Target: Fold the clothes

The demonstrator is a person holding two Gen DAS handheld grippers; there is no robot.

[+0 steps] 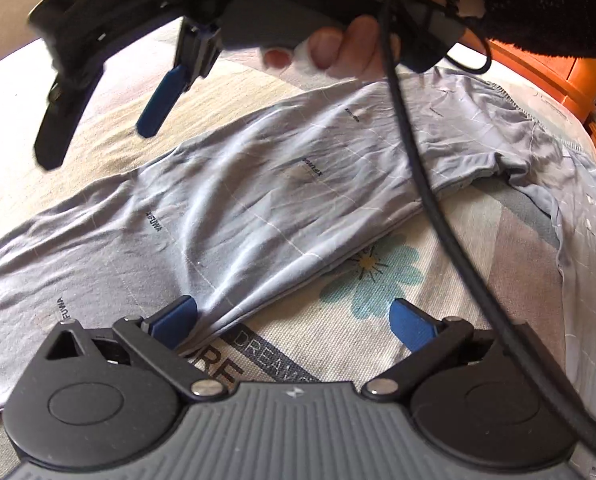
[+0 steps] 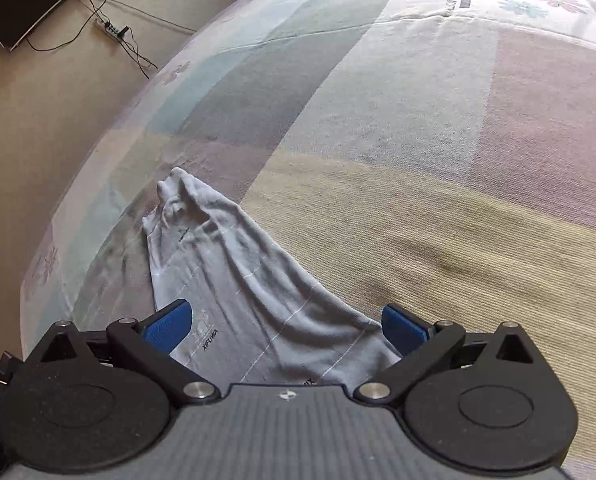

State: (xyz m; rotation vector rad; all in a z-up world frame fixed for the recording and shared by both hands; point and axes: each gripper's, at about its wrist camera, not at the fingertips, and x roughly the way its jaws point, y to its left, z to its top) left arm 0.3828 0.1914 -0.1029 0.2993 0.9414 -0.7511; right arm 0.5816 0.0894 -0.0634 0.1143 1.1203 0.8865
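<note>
The shirt (image 1: 258, 200) runs off the left wrist view's left and right edges, and a black cable (image 1: 425, 184) crosses over it. Its small printed words are mostly unreadable. The right gripper (image 1: 98, 128) is motion-blurred there, hiding part of the bed (image 1: 457, 240).

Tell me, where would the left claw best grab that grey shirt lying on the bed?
Probably at the near corner of the grey shirt, where its folded edge meets the bedspread. The left claw is open right there, one finger already at the cloth. Come in low from the flower-print side, since the layered edge lies flat and exposed there.
</note>
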